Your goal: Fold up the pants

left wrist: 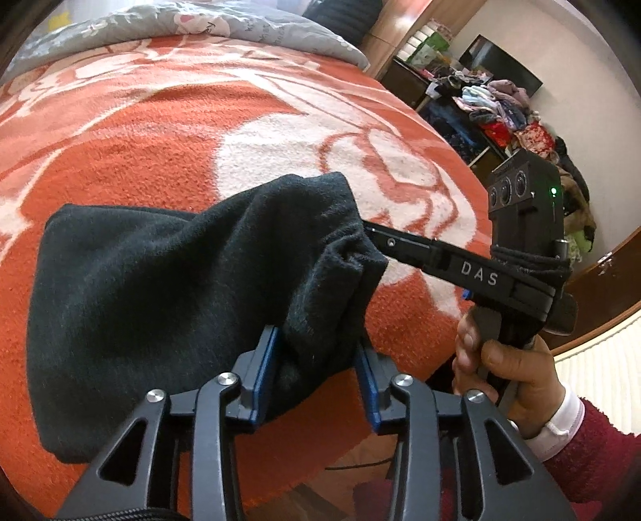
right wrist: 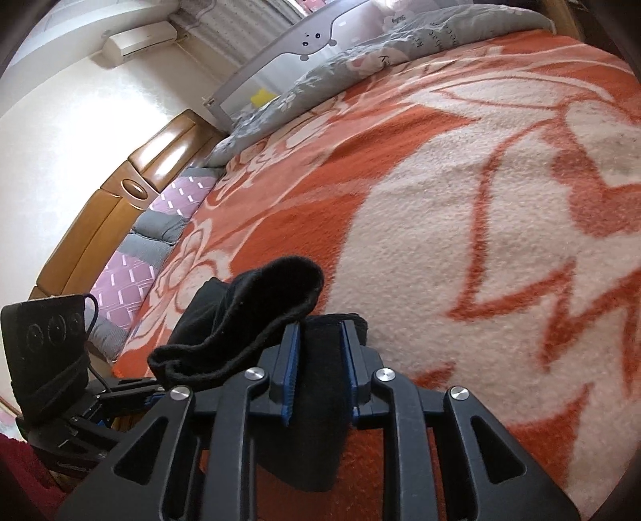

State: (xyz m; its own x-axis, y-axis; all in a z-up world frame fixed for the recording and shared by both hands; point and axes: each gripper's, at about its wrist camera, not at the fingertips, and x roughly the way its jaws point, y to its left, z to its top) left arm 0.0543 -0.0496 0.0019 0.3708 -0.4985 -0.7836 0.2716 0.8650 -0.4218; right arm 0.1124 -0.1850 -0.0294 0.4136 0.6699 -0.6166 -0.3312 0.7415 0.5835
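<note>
The black pants (left wrist: 160, 304) lie as a folded bundle on the orange and white blanket (left wrist: 160, 132). In the left wrist view my left gripper (left wrist: 316, 360) stands open, with the bundle's near corner lying loosely between its blue pads (left wrist: 264, 368). My right gripper (left wrist: 378, 246) comes in from the right, held by a person's hand (left wrist: 504, 372). Its tips are buried in bunched cloth at the bundle's right edge. In the right wrist view the right gripper (right wrist: 320, 352) is shut on a thick fold of the pants (right wrist: 316, 421). A loose flap (right wrist: 256, 312) curls up to its left.
A grey printed quilt (left wrist: 240, 24) lies at the far end of the bed, by a grey guard rail (right wrist: 288, 64). The wooden headboard (right wrist: 120, 192) runs along the left. The bed's edge drops off at the right, and beyond it a dresser holds piled clothes (left wrist: 500, 108).
</note>
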